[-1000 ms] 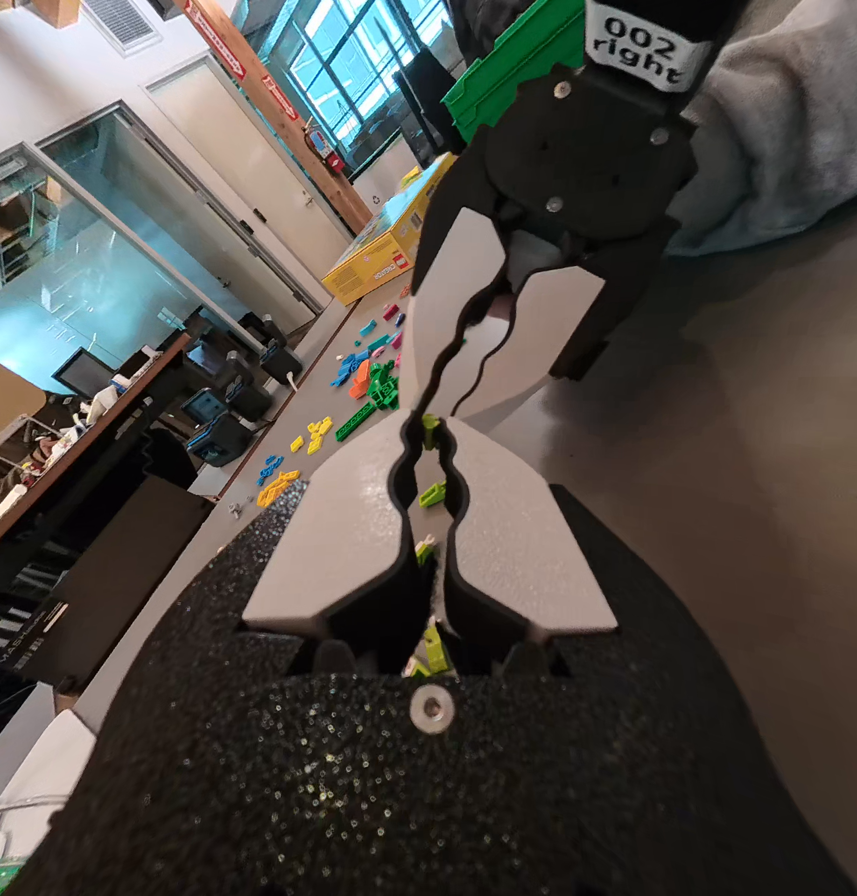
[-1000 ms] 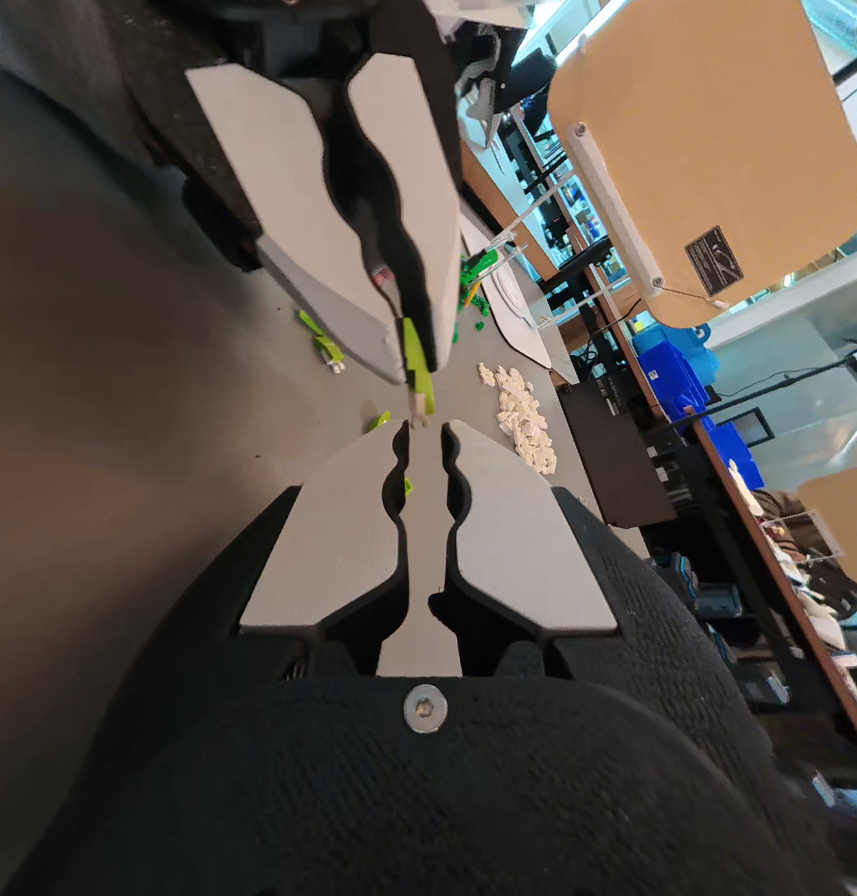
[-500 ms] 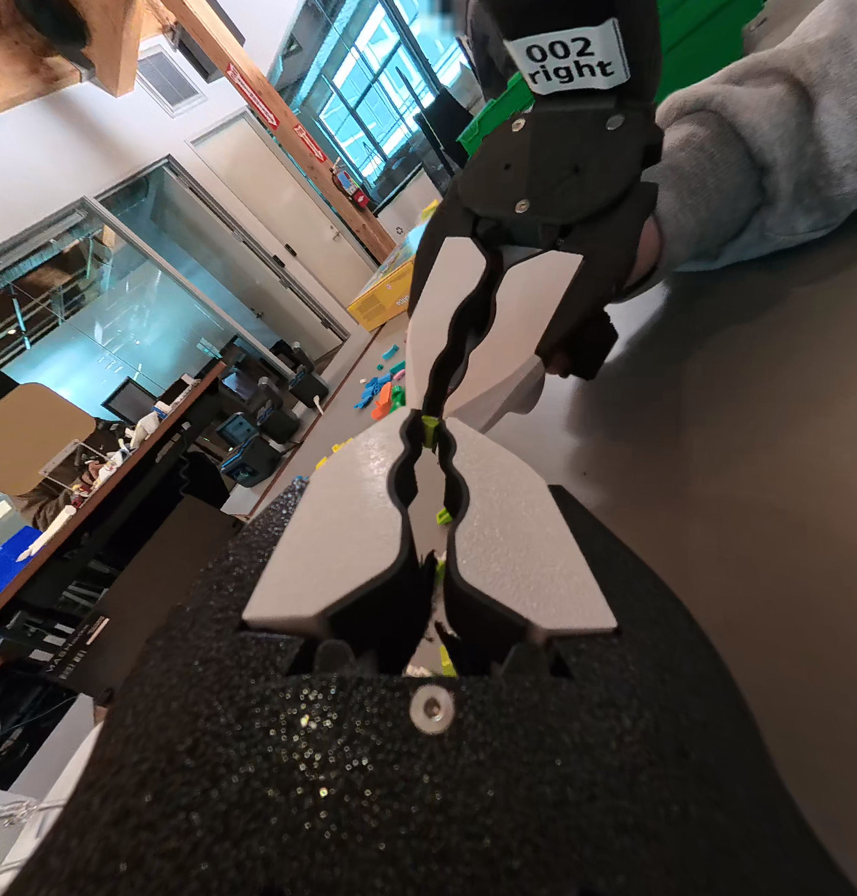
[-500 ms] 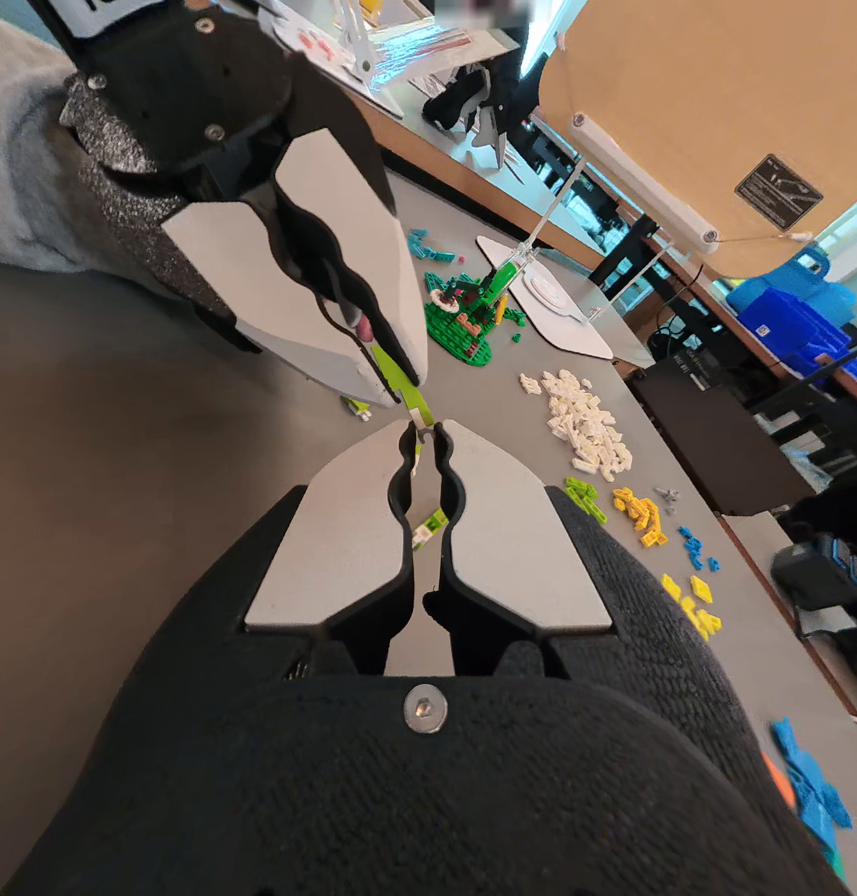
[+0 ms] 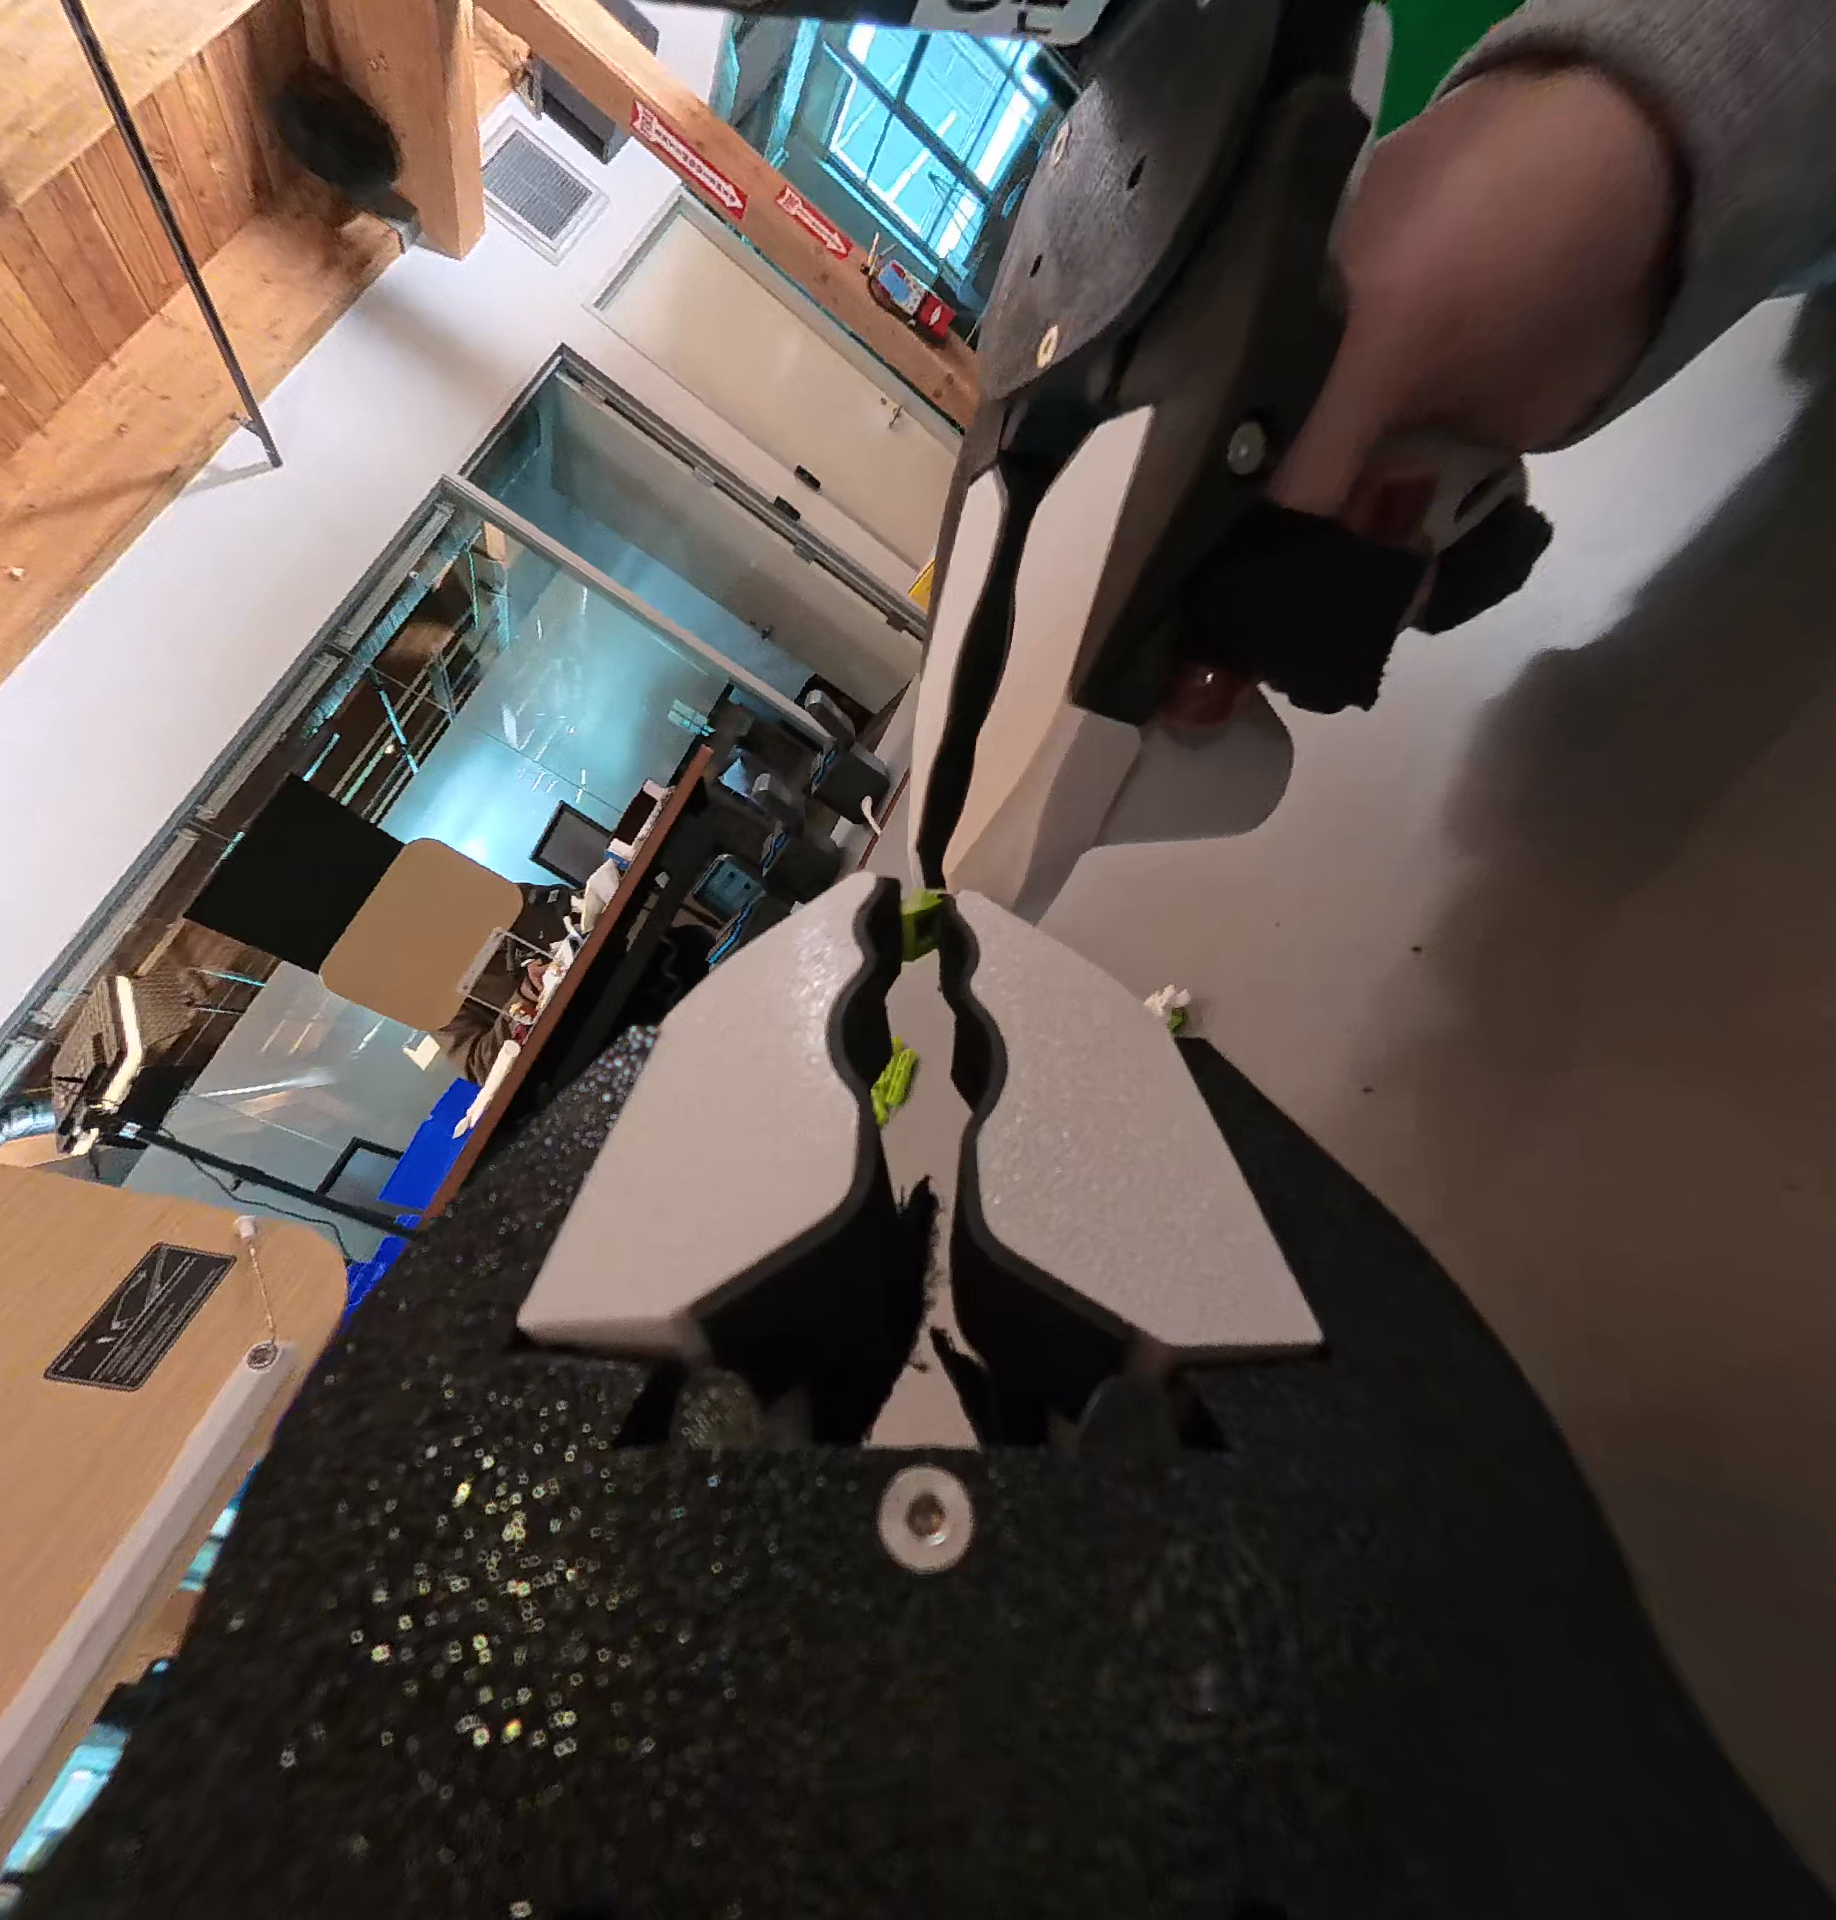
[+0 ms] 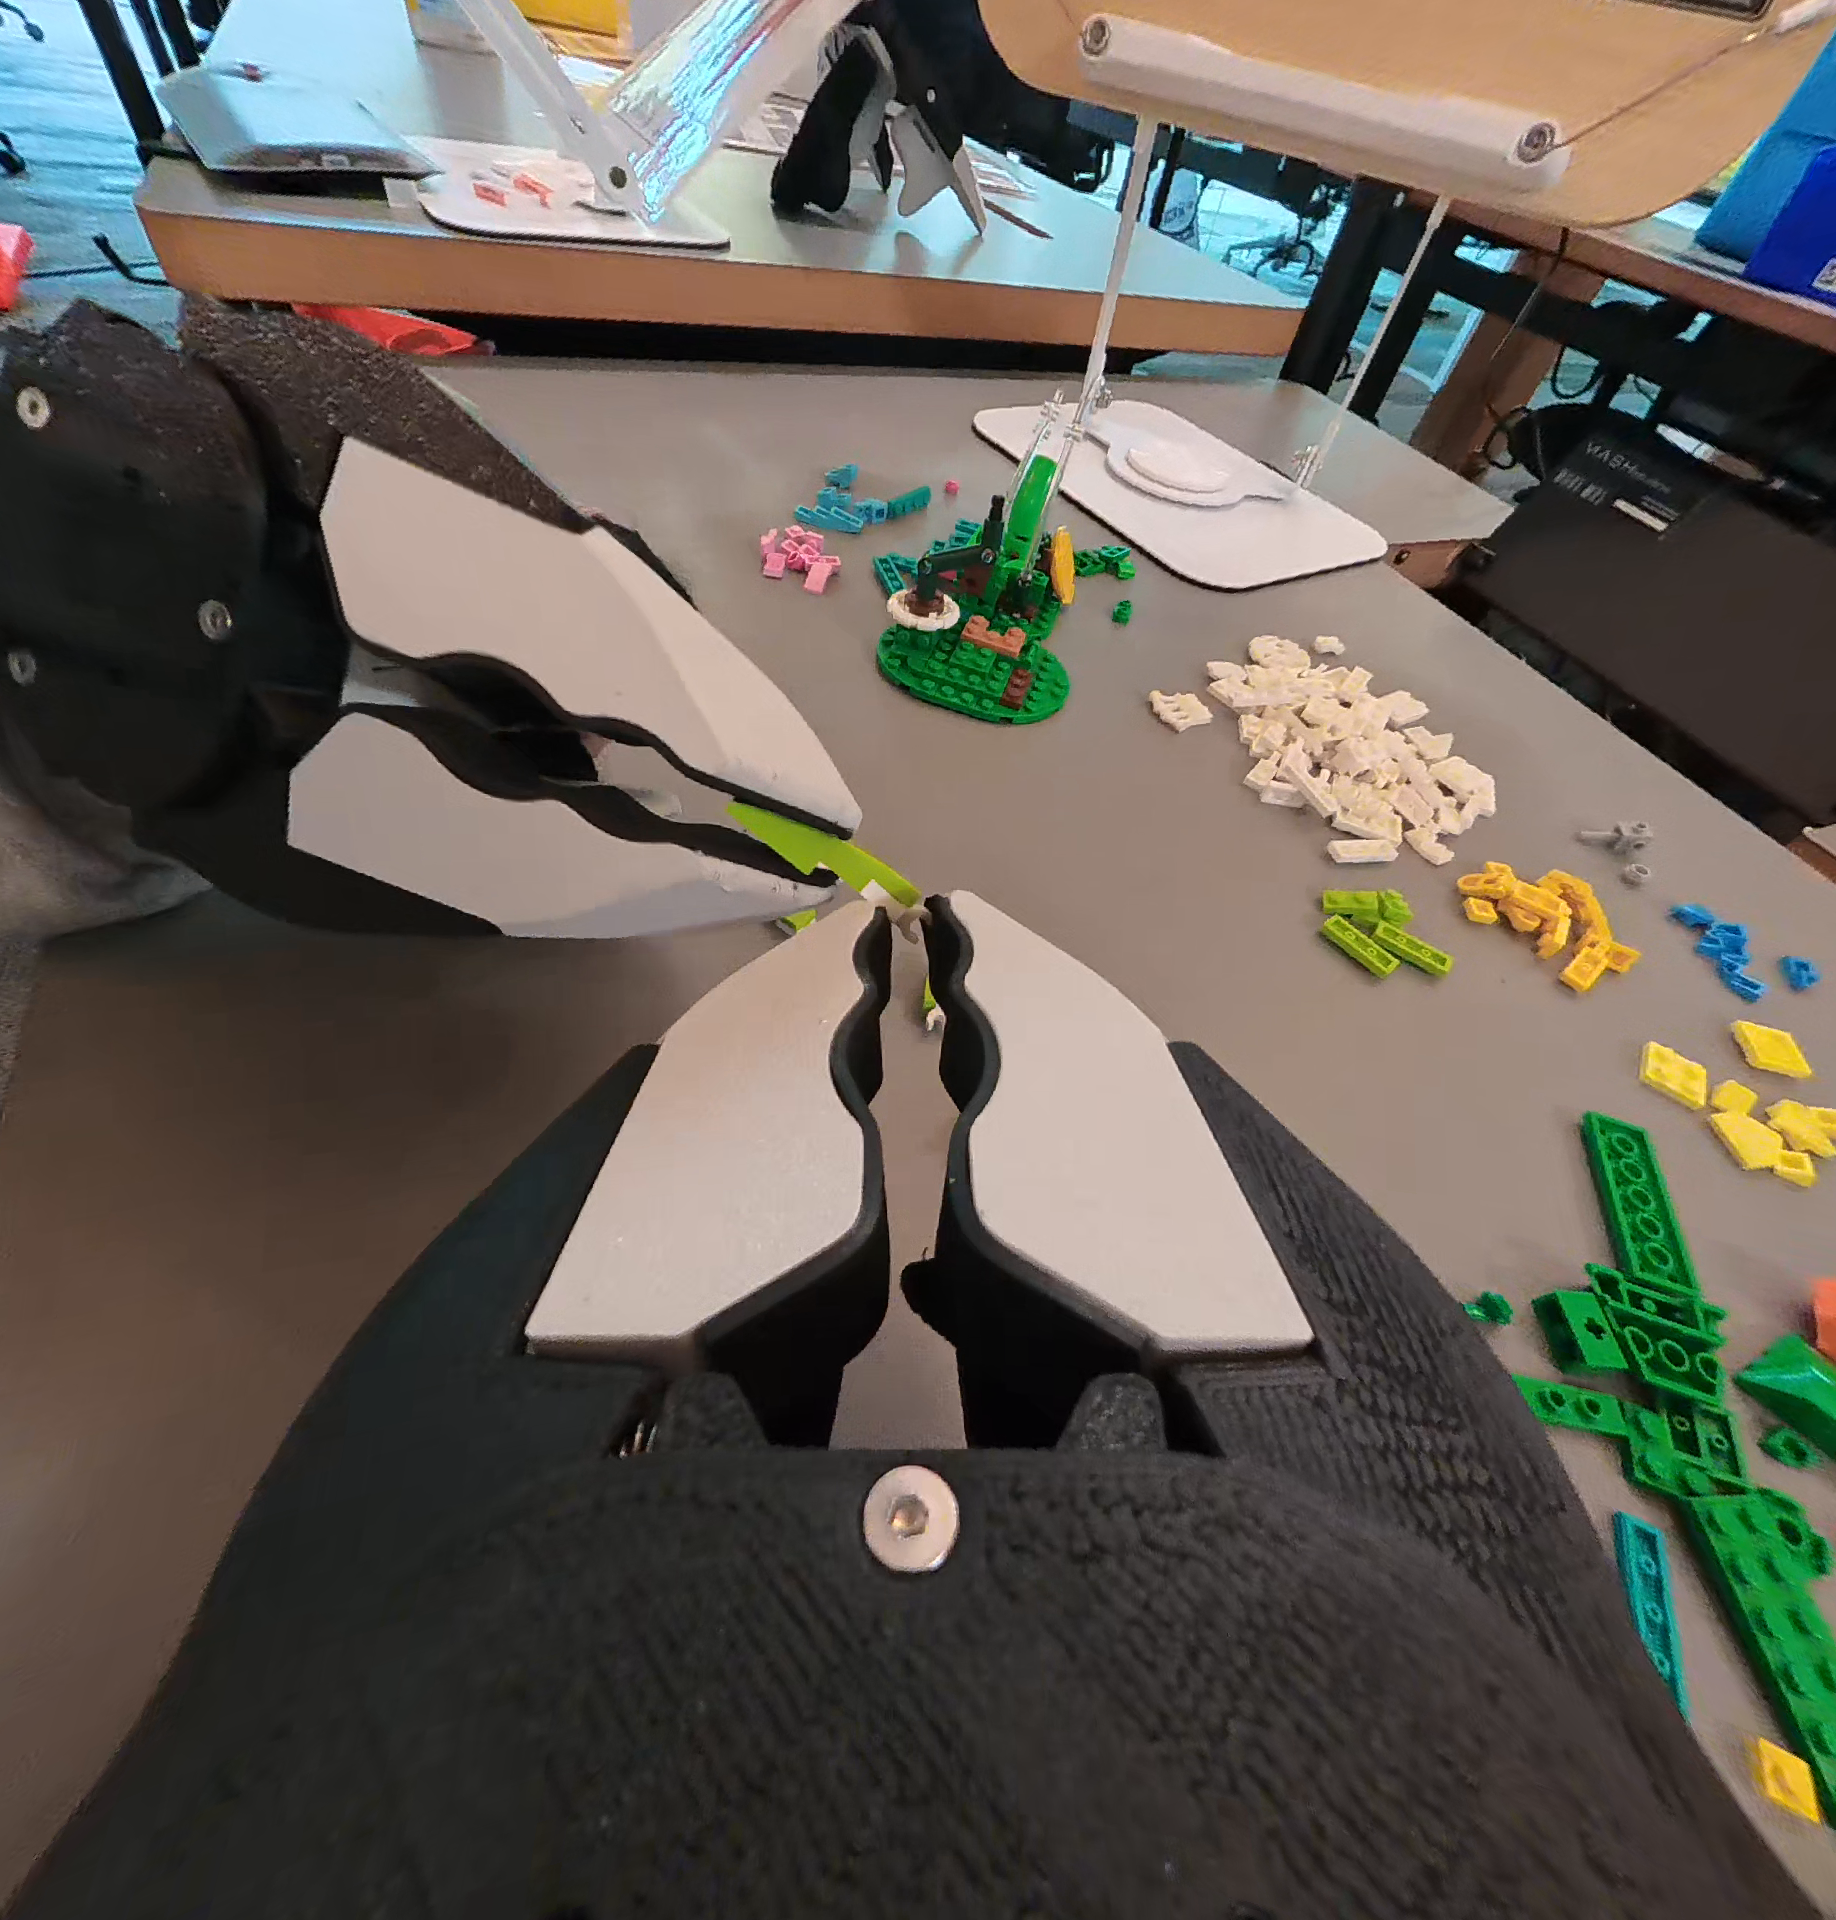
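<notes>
My left gripper (image 5: 919,909) is shut on a lime green leaf-shaped brick piece (image 5: 920,925), pinched at its fingertips. In the right wrist view the left gripper (image 6: 841,857) comes in from the left, and the lime piece (image 6: 831,847) sticks out of its tips. My right gripper (image 6: 906,909) is shut on a small white piece (image 6: 901,920) at the free end of the lime piece. The right gripper (image 5: 940,878) meets my left one tip to tip in the left wrist view. Both are held above the grey table (image 6: 1101,831).
A green brick model (image 6: 971,665) stands beyond the grippers, with a white stand base (image 6: 1184,499) behind it. To the right are piles of white (image 6: 1350,758), lime (image 6: 1381,935), yellow (image 6: 1548,920) and blue (image 6: 1735,951) bricks, and green plates (image 6: 1672,1351). A loose lime piece (image 5: 893,1086) lies below. My two grippers' fingertips are within a few centimetres of each other. The green brick model (image 6: 971,665) is about equally far from each gripper, around 20 cm.
My right gripper's jaws closed on the white piece at the tip of the lime piece. Both grippers then turned together, still tip to tip; the left kept its hold.
</notes>
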Demonstrator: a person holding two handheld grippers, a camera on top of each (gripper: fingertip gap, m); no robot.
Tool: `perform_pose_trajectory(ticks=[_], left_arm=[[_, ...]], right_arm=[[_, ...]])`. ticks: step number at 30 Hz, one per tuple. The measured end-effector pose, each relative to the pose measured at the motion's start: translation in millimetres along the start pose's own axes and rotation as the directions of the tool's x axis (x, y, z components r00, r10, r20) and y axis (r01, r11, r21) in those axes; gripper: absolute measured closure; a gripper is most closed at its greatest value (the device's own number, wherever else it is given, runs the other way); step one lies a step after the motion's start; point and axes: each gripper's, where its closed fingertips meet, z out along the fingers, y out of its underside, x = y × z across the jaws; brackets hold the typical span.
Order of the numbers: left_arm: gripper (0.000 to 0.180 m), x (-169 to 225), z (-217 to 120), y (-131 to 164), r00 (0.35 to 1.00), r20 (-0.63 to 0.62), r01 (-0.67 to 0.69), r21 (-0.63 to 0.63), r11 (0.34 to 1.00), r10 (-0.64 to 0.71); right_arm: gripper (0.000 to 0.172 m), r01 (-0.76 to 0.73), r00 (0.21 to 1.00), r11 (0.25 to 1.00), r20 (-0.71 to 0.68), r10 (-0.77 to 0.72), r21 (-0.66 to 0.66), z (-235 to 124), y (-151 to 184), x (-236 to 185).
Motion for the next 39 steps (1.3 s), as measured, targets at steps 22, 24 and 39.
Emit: perform_pose_trajectory(ticks=[22, 24, 39], left_arm=[[0.171, -3, 2, -1, 0.990, 0.013, 0.140, -0.009, 0.990, -0.140], [0.171, -3, 2, 0, 0.989, 0.015, 0.144, -0.012, 0.989, -0.144], [0.171, -5, 6, 0, 0.871, -0.062, 0.489, -0.009, 0.872, -0.488]], right_arm=[[0.168, 0.598, 0.763, 0.790, -0.205, -0.613, -0.135, -7, -5, 6], [0.168, 0.610, 0.751, 0.781, -0.216, -0.624, -0.137, -7, -6, 6], [0.168, 0.812, 0.445, 0.544, -0.380, -0.811, -0.212, -14, -16, 13]])
